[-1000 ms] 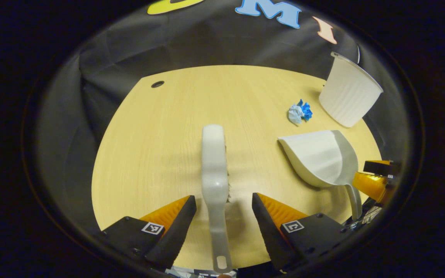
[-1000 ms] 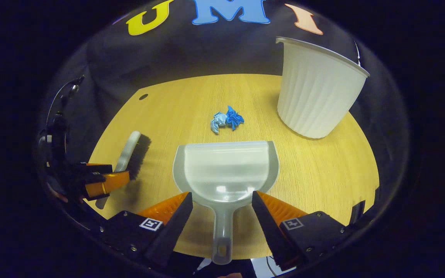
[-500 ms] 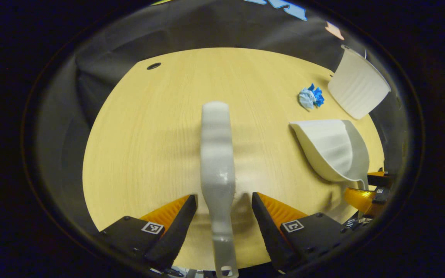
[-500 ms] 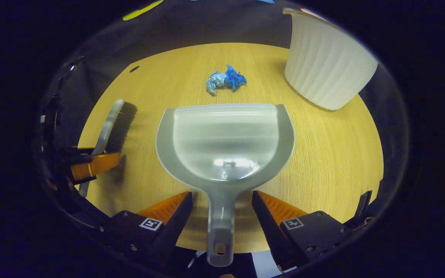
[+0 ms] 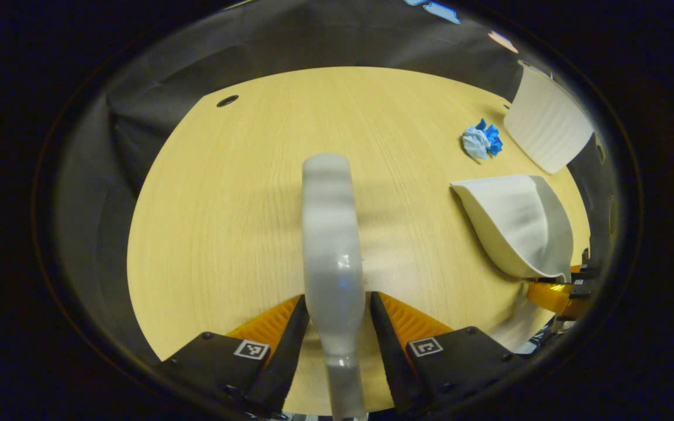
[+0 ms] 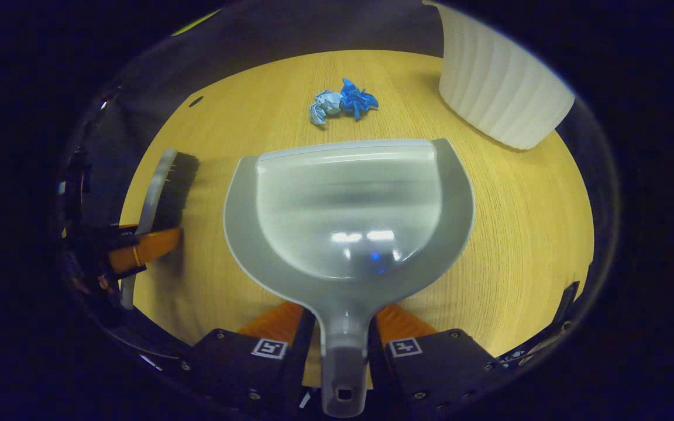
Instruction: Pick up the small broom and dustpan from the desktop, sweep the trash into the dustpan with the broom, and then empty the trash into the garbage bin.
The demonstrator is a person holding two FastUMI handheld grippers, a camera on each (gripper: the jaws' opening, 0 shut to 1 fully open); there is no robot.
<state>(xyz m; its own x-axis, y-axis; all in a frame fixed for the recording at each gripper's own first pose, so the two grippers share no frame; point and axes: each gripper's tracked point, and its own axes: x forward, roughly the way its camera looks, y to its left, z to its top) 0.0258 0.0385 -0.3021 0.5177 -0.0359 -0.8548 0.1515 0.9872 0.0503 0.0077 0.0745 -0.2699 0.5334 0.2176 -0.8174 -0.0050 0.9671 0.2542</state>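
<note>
The left gripper [image 5: 337, 327] fingers clamp the broom [image 5: 331, 234] handle; the right gripper [image 6: 343, 339] fingers clamp the dustpan [image 6: 348, 216] handle. Pickup seems done; next, sweeping the trash [image 6: 343, 105], upper centre.

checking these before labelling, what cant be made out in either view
- Garbage bin: rim and inside cut off by the top edge in the right gripper view.
- Broom: bristles hidden under its own back in the left gripper view.
- Dustpan handle end: cut off low in the right gripper view.
- Crumpled trash: too small to identify.
</note>
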